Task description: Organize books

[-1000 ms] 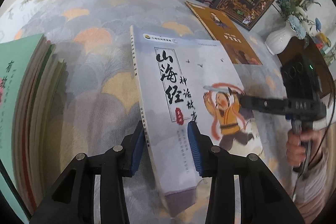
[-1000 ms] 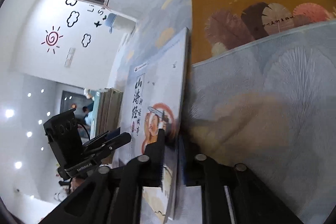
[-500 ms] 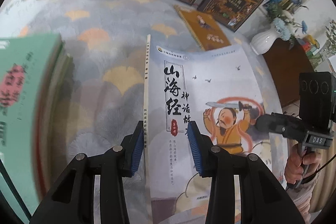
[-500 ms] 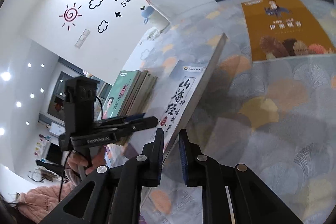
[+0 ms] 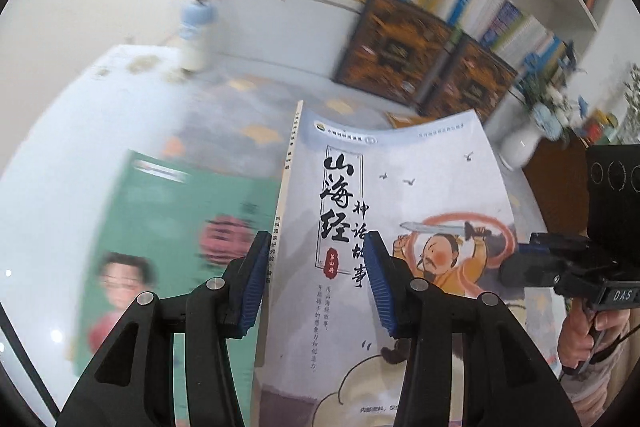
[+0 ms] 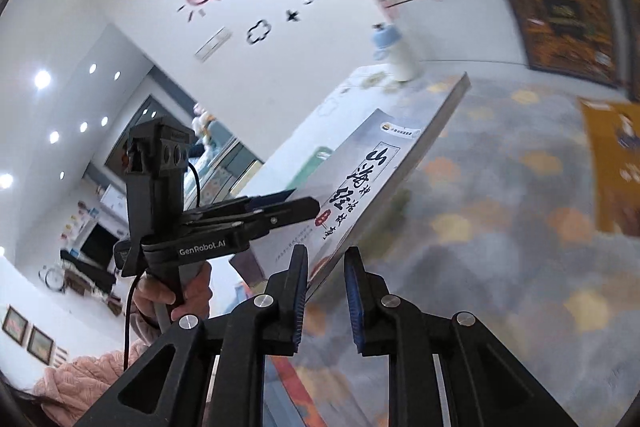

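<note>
A pale grey book (image 5: 400,195) with black Chinese title and a sword-bearing figure is held up off the table. My left gripper (image 5: 316,283) is shut on its spine edge, one blue pad (image 5: 256,283) on each side. My right gripper (image 6: 326,291) straddles the book's opposite edge (image 6: 360,223) with its jaws slightly apart; I cannot tell whether the pads press on it. It shows at the right of the left wrist view (image 5: 520,263). A green-covered book stack (image 5: 168,247) lies below left, blurred.
An orange book (image 6: 612,163) lies flat on the patterned tablecloth (image 6: 500,227). Two dark ornate books (image 5: 404,47) lean against a white bookshelf. A white vase with blue flowers (image 5: 524,143) stands at right. A white bottle with a blue cap (image 5: 196,35) stands at the back.
Both grippers have lifted the grey book higher and carried it left, over the green stack. The right gripper's jaws look a little wider apart. The views now tilt up toward the bookshelf and wall.
</note>
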`<state>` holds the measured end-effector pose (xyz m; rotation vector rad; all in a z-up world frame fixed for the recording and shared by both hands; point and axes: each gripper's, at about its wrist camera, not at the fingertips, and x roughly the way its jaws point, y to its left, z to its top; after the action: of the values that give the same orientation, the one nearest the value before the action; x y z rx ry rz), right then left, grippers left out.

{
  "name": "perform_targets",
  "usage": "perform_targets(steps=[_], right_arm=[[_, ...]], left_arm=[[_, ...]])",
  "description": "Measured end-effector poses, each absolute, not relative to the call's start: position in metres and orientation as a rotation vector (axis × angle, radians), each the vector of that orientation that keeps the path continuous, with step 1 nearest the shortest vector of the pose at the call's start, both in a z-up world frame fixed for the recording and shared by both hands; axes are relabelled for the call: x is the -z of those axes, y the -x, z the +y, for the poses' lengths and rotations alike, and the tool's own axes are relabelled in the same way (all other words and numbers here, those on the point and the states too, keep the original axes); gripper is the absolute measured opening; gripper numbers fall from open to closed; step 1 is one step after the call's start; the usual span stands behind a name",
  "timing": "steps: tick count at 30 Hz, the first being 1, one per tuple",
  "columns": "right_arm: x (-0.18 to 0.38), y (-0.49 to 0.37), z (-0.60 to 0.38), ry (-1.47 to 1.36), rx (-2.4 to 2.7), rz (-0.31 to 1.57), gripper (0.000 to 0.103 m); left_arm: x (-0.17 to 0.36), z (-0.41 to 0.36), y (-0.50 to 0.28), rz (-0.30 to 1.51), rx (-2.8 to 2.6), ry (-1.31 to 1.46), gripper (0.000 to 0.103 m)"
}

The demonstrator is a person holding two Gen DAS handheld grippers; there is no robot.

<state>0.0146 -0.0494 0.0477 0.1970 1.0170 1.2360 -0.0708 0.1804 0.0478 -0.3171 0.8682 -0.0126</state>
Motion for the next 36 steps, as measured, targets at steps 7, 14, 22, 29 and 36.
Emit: perform_targets(steps=[7,14,22,29,36], right_arm=[[-0.03,-0.011,0.026,-0.186,-1.31,1.074,0.018],[0.013,-0.009,0.077,-0.174,-1.311,1.175,0.018],[0.043,-0.014,0.096,-0.158,-1.277,1.242,0.018],[0.039,-0.01,0.094,-0.124,-1.25,1.226,0.018],[0.036,-0.007,0.093,-0.139,-1.253,1.232,0.033]], left_arm=[[-0.042,0.239,0.088,0.879,-0.051,0.283,0.046],[-0.013,0.278,0.093,0.915,-0.078,0.316,0.046],[0.01,0.302,0.1,0.934,-0.125,0.364,0.046],[0.022,0.304,0.103,0.965,-0.135,0.355,0.049],[0.016,0.307,0.098,0.931,-0.186,0.352,0.05]])
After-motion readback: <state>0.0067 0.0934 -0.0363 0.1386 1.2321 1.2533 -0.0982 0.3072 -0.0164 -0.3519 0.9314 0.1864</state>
